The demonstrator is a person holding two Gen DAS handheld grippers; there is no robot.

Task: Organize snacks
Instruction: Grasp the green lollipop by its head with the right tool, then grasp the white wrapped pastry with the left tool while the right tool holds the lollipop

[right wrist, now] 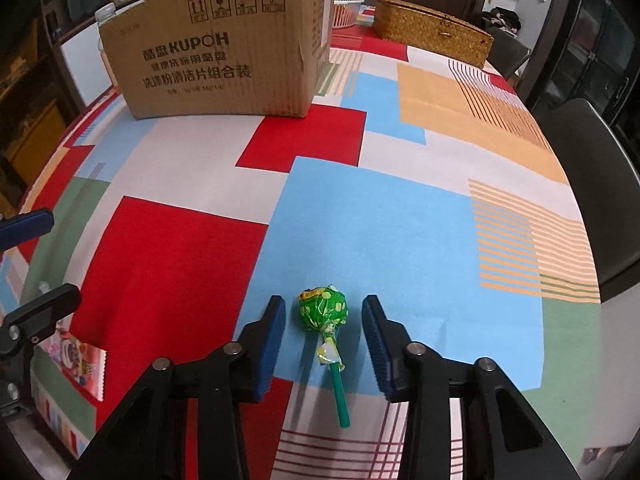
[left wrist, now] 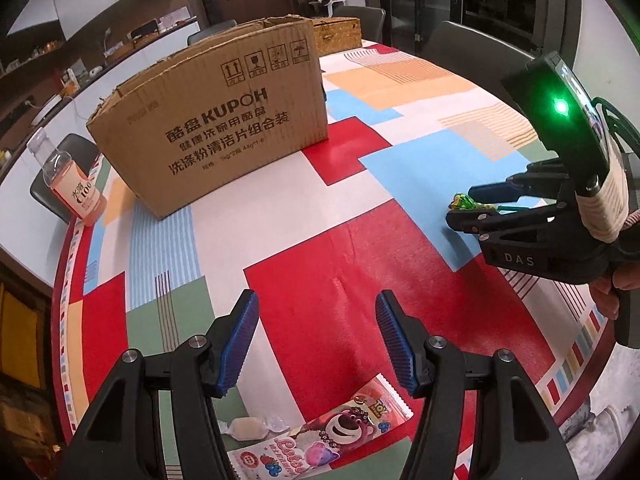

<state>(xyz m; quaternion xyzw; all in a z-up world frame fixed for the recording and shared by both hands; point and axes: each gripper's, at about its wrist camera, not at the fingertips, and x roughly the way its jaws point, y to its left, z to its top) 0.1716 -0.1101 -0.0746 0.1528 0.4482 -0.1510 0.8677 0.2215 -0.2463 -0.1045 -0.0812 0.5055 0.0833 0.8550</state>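
Observation:
A green lollipop (right wrist: pixel 324 308) lies on the tablecloth between the fingers of my open right gripper (right wrist: pixel 323 320), its stick pointing back toward me; it also shows in the left wrist view (left wrist: pixel 466 202). My left gripper (left wrist: pixel 316 320) is open and empty above a pink Lotso snack packet (left wrist: pixel 320 436) and a white wrapped candy (left wrist: pixel 246 427). The open cardboard box (left wrist: pixel 216 128) stands at the far side of the table, also in the right wrist view (right wrist: pixel 224 48).
An orange drink bottle (left wrist: pixel 68 180) stands left of the box. A wicker box (right wrist: pixel 432 32) and a white basket (right wrist: pixel 348 8) sit at the far end. Dark chairs (right wrist: pixel 600 184) ring the table. The patchwork tablecloth (right wrist: pixel 192 264) covers the table.

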